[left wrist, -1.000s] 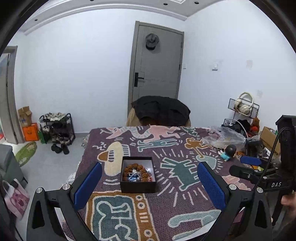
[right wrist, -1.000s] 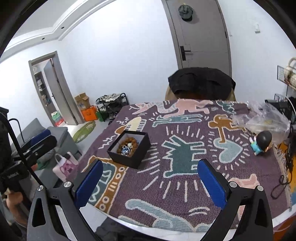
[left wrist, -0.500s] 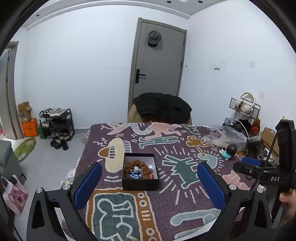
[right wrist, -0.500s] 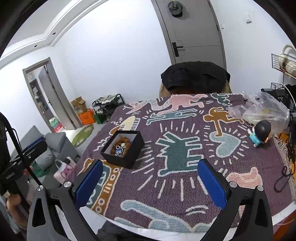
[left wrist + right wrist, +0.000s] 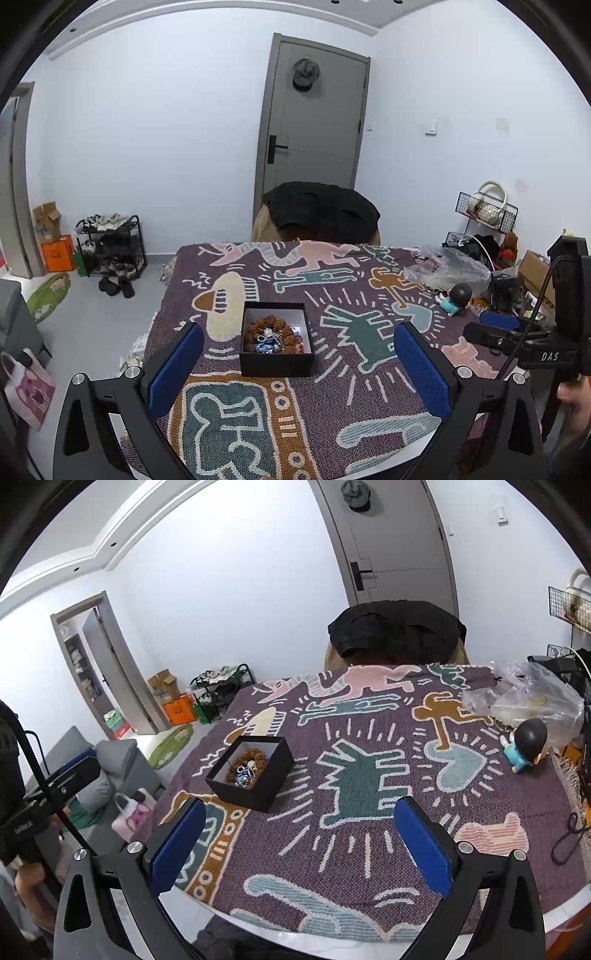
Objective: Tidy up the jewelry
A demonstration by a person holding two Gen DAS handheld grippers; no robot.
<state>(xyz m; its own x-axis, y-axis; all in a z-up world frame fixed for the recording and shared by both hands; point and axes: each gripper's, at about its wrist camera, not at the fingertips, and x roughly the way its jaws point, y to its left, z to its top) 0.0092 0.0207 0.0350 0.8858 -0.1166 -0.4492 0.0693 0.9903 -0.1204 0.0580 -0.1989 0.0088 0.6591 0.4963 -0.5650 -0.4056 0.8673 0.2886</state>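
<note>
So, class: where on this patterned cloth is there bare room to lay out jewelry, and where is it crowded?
Free: the wide middle stretch between the black box and the toy figure, and the near strip by the right tongs. Crowded: the far right corner, with the plastic bag and the figure.

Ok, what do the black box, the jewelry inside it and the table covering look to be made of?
The black box looks like matte card or paperboard with a pale lining: flat walls, sharp corners, no shine. Inside, the brown bead strand looks like rough wood or seed beads; the silvery chain glints like metal, though it is too small to be sure. The patterned blanket is woven yarn, its weave showing.
</note>
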